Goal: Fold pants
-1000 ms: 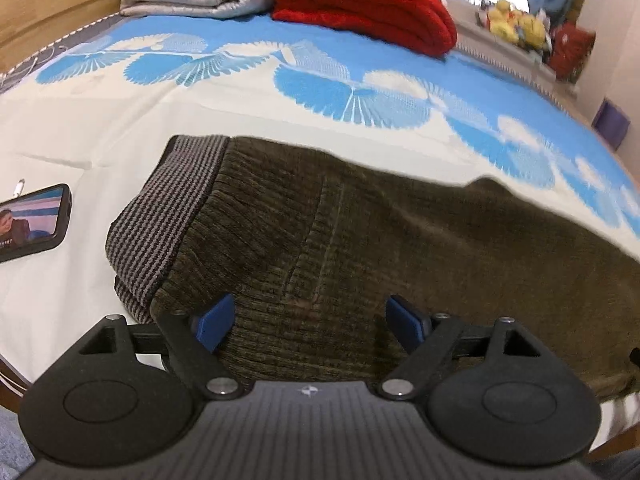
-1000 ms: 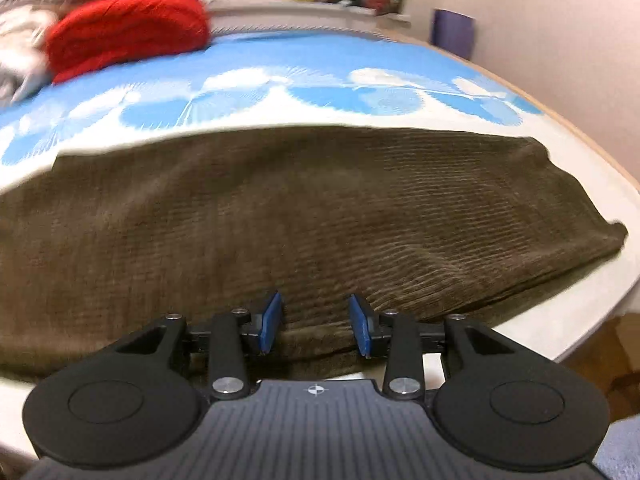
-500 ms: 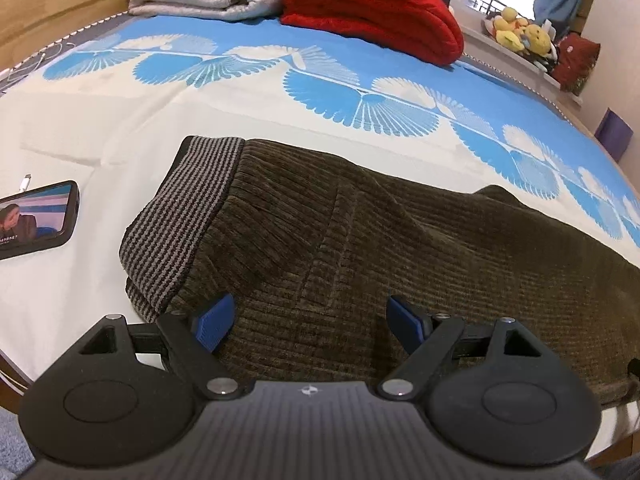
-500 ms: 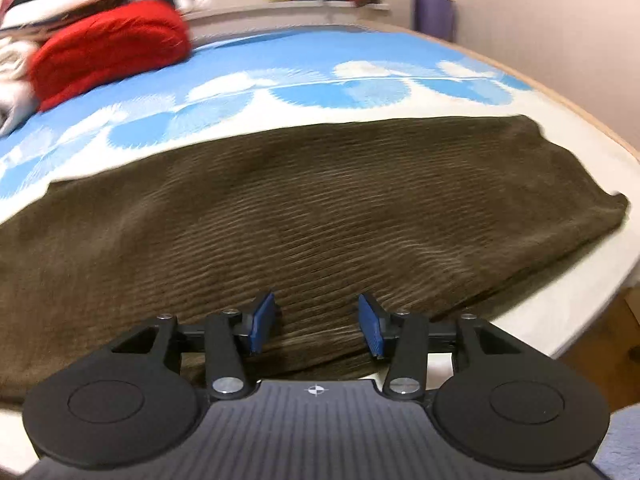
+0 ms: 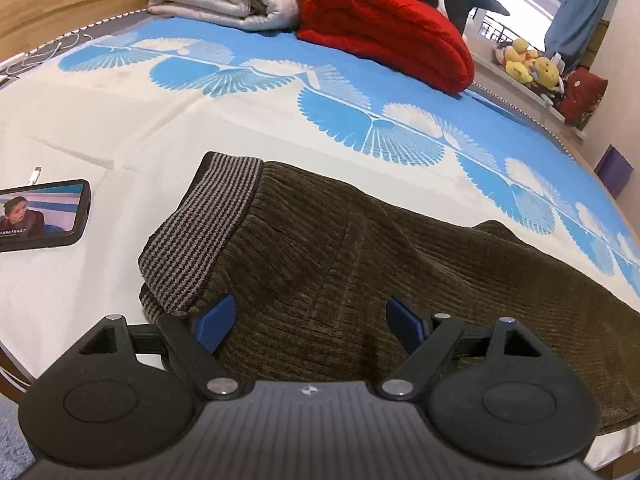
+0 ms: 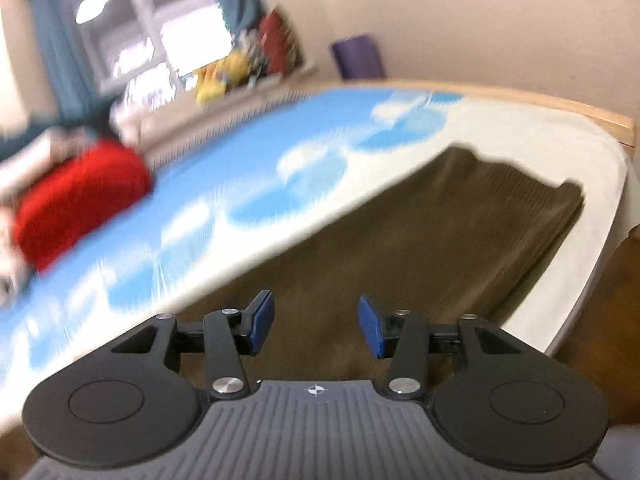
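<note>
Pants (image 5: 360, 264): brown corduroy, flat along bed (image 5: 120, 128) edge. Right gripper (image 6: 316, 326) just lifted away, jaws opening, nothing between; left gripper (image 5: 308, 320) wide over waistband. Next fold pending.

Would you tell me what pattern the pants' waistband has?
Fine grey and black stripes on the waistband, clearest in the left wrist view.

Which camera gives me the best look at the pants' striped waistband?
The left wrist view: the striped waistband is sharp and fully visible at the pants' left end. The right wrist view is blurred and shows only the leg end, no waistband.
</note>
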The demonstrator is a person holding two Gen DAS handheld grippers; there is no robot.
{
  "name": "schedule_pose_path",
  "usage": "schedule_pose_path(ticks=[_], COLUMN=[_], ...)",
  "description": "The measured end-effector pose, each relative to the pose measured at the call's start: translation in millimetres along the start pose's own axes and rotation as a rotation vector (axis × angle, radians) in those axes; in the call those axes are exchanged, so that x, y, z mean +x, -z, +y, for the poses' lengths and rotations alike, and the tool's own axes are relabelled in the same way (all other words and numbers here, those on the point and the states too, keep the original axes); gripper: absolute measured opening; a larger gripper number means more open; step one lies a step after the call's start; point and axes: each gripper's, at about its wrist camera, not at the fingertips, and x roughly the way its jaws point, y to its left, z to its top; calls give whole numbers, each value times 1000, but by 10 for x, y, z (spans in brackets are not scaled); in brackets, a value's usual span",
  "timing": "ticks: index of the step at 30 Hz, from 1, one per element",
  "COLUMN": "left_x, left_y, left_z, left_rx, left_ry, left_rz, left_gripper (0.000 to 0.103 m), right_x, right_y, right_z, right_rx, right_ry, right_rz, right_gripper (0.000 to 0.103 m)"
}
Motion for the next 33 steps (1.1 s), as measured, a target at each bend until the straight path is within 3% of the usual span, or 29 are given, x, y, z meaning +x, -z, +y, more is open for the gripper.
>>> schedule_pose_path(ticks=[2,5,10,11,13,14,18,21,24,25,29,33], left_x=[15,57,138,154,186,201,234,246,256,259,272,274], left_y=[14,57,89,91,85,84,93,104,105,106,123,140], left_z=[-42,-132,-253,-272,-304,-320,-380,-403,-426,-433,-437,-444], left_rx=[23,72,124,130,138,140,158,170,177,181,190,198], left_ry=[-19,-62,-127,-139,-162,-173,-213,-231,-246,-249,-257,-262], left_rz=[-3,-12,-10,-8,0,2,9,10,13,13,10,5], left_gripper=[87,87,87,87,87,87,87,87,87,87,87,88], right_x=[-85,-135,196,291,492,608,969,1125,1209,1184,1114,1199], right_y=[-346,-842,-1290,-1296,-1243,-1186,-948,-820,-832,-858,-990,-1009], right_z=[-316,-899,-1889,-2036,-2256,-2337,-2473,-2491,-2477,-2429,-2260,-2471], right_rx=[76,118,244,267,292,297,329,350,297,258,174,268], right_ry=[-4,59,103,111,145,162,252,262,268,267,260,258], right_rz=[-51,-135,-73,-54,-12,17,116,124,84,77,47,119], right_gripper=[55,60,59,55,37,36,36,39,18,18,18,27])
